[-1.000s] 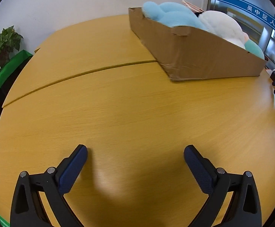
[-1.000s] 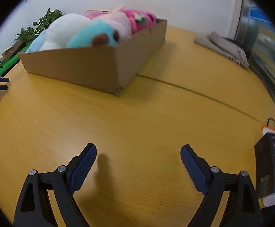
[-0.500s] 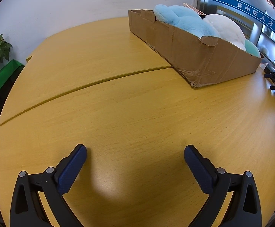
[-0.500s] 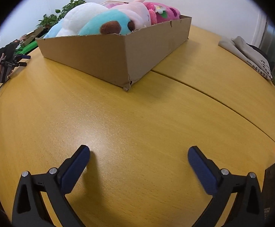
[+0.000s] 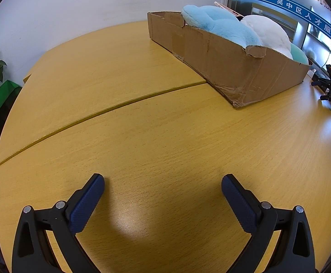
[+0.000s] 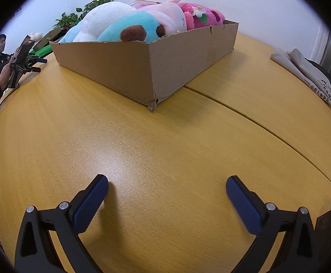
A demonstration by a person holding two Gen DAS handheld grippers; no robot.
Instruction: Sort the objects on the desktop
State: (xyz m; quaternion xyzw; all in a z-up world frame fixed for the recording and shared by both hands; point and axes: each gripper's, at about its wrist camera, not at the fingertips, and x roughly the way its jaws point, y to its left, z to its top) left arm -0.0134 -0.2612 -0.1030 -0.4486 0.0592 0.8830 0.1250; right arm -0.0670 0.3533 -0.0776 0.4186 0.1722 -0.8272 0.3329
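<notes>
Both claws spread and empty over the smooth yellow wood-grain counter point(image 6: 165, 136)

The left claw point(image 5: 163, 188) and right claw point(image 6: 167, 190) hold nothing; the soft plush toys point(image 6: 129, 22) are heaped above the rim of the shallow brown cardboard box point(image 6: 124, 68), well ahead. The box's torn rim and split corner look weak, so a pull on one toy could likely drag the light box or spill its neighbours

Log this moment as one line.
left gripper: open, empty | right gripper: open, empty | plush toys: in cardboard box
</notes>
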